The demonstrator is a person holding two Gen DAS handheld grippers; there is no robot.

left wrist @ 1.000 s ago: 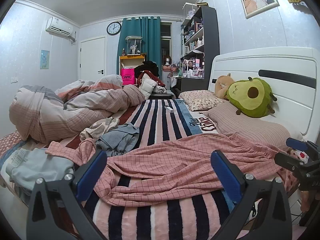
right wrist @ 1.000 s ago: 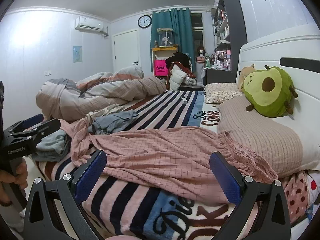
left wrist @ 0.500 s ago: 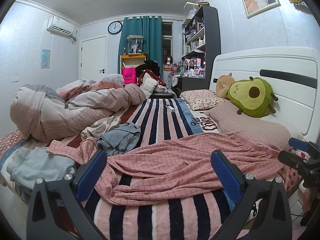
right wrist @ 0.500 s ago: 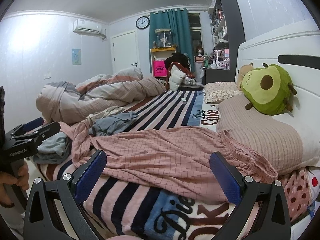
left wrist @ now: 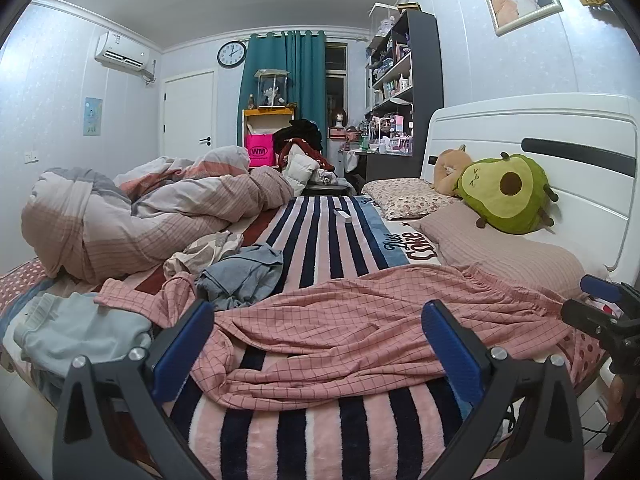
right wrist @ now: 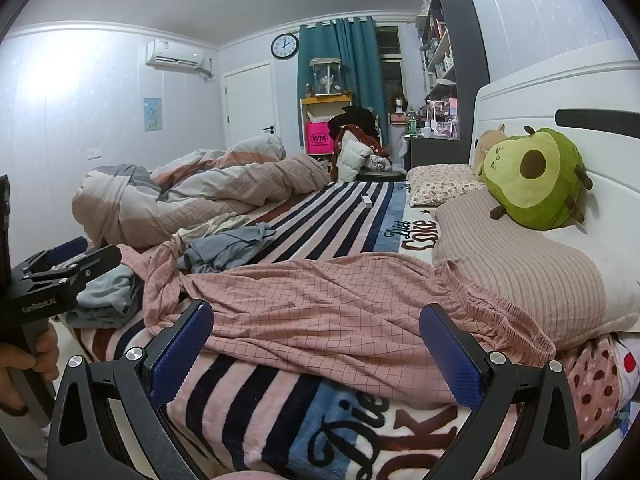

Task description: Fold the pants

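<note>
Black gripper (right wrist: 316,344) frames, blue pads (right wrist: 182,340) (silver screws).

Counted on the bed: one pair of pink checked pants (left wrist: 360,320), two pillows (left wrist: 404,200) (left wrist: 500,252), two plush toys (left wrist: 504,192) (left wrist: 448,172), one duvet (left wrist: 140,216).

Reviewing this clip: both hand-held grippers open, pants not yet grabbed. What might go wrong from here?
1. The pink checked pants lie rumpled, so a pinch may take only one layer.
2. Their leg end is bunched beside the grey-blue garment and pale blue clothes; the left hand-held gripper could snag those.
3. The waistband abuts the pillow, crowding the right hand-held gripper.
</note>
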